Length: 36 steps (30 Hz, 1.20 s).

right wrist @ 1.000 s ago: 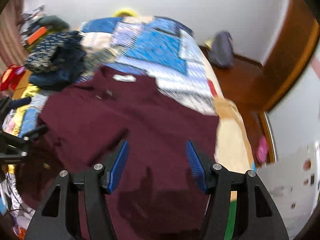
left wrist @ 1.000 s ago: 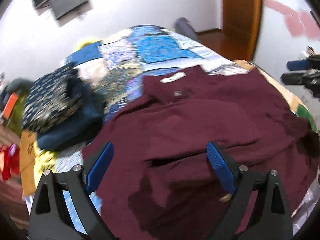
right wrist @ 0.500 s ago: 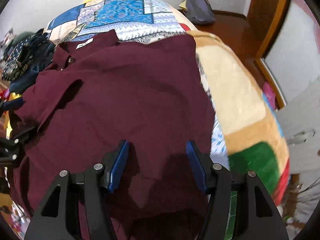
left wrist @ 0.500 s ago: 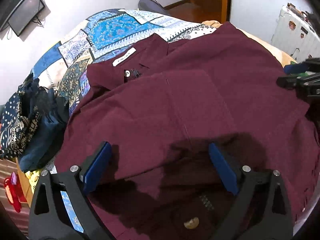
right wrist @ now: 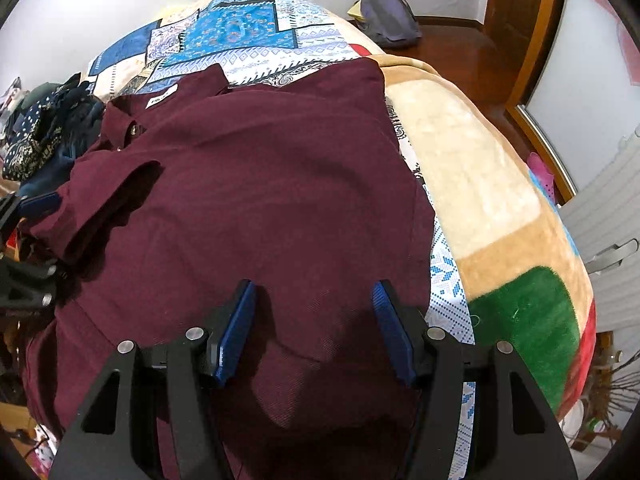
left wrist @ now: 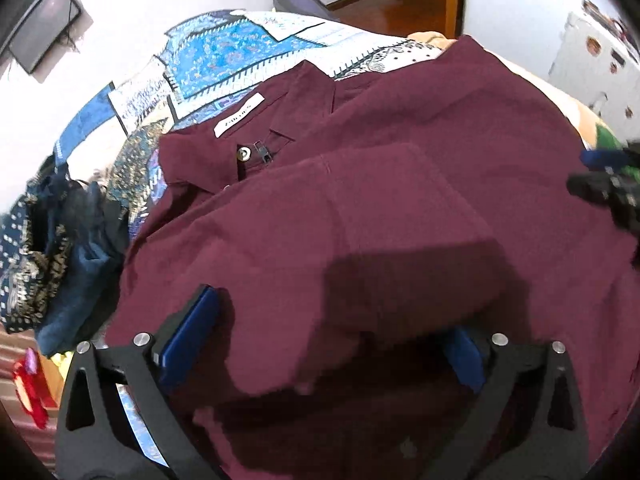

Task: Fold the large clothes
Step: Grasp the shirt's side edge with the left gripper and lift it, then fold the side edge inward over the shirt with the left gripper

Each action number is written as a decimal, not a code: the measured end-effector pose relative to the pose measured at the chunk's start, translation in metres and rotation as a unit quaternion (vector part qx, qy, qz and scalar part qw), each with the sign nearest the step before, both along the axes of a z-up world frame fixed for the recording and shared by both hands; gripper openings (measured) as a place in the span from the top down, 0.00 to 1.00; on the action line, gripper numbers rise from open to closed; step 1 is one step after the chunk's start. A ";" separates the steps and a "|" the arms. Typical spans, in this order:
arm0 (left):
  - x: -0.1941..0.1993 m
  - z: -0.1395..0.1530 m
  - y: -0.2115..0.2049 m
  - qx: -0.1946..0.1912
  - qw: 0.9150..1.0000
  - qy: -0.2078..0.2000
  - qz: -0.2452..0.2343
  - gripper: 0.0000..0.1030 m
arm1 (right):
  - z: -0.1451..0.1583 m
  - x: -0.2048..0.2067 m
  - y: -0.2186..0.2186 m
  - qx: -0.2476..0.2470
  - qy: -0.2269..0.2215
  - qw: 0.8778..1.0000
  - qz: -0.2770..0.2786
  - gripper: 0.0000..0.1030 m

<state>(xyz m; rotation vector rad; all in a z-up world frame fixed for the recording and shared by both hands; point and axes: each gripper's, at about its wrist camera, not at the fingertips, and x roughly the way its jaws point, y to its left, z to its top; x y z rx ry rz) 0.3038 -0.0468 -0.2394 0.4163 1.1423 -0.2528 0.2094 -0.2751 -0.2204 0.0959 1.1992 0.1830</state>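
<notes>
One maroon shirt [left wrist: 360, 208] lies spread on the bed [right wrist: 492, 184], collar end farthest from both tongs, with one white neck label [left wrist: 239, 115] and one round button [left wrist: 242, 154] at the collar. One sleeve is folded in over the body, ahead of the left tongs.

The left tongs [left wrist: 320, 340] are spread as wide as they go and have just been opening; cloth lies loose between their two blue pads [left wrist: 188, 332], the right-hand pad partly hidden by a fold, and neither presses on it. The right tongs [right wrist: 314, 328] stand about half spread over the shirt's lower part near its right edge; fabric passes between the pads, which do not pinch it.

Each pair shows in the other's view: the right tongs off to the right of the left pair, the left tongs off to the left of the right pair.

One heap of dark patterned clothes [left wrist: 44, 248] sits left of the left tongs, beyond the shirt. One grey bag [right wrist: 386, 12] lies on the floor past the bed's far end.
</notes>
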 end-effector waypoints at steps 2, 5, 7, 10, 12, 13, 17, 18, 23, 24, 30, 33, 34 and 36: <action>0.008 -0.001 0.003 -0.025 1.000 0.005 0.007 0.10 | 0.000 -0.001 -0.001 0.002 -0.002 1.000 -0.003 0.45; 0.011 0.008 0.011 -0.115 0.993 0.034 -0.006 0.62 | 0.001 -0.003 -0.002 0.002 -0.005 1.000 -0.004 0.45; 0.010 0.018 0.019 -0.139 0.990 0.029 0.004 0.82 | 0.003 -0.002 -0.003 0.003 -0.002 1.000 -0.004 0.45; 0.010 0.044 0.044 -0.183 0.983 -0.001 0.035 0.85 | 0.016 0.003 -0.001 0.003 -0.013 1.000 0.002 0.45; 0.007 0.072 0.070 -0.216 0.973 -0.036 0.069 0.85 | 0.030 0.006 -0.002 0.002 -0.032 0.999 0.001 0.45; 0.006 0.083 0.080 -0.225 0.969 -0.052 0.083 0.86 | 0.036 0.007 -0.002 0.004 -0.040 0.999 0.000 0.45; -0.010 0.135 0.142 -0.263 0.944 -0.126 0.156 0.88 | 0.053 0.014 0.002 0.010 -0.064 0.998 -0.007 0.45; -0.013 0.142 0.154 -0.265 0.939 -0.140 0.168 0.88 | 0.054 0.016 0.005 0.008 -0.067 0.998 -0.006 0.45; -0.040 0.154 0.214 -0.252 0.921 -0.183 0.236 0.91 | 0.043 0.020 0.022 0.007 -0.053 0.999 0.002 0.45; -0.046 0.150 0.226 -0.253 0.917 -0.182 0.249 0.91 | 0.038 0.020 0.027 0.003 -0.045 0.999 0.007 0.45; -0.074 0.089 0.278 -0.263 0.897 -0.137 0.327 0.91 | 0.017 0.021 0.049 -0.023 -0.007 0.999 0.035 0.45; -0.083 0.045 0.288 -0.243 0.899 -0.085 0.354 0.86 | 0.017 0.020 0.054 -0.046 -0.012 0.998 0.043 0.45; -0.085 0.034 0.292 -0.238 0.898 -0.069 0.364 0.82 | 0.020 0.020 0.055 -0.052 -0.017 0.998 0.044 0.45; -0.093 0.013 0.303 -0.235 0.891 -0.039 0.387 0.68 | 0.030 0.021 0.055 -0.057 -0.031 0.997 0.047 0.45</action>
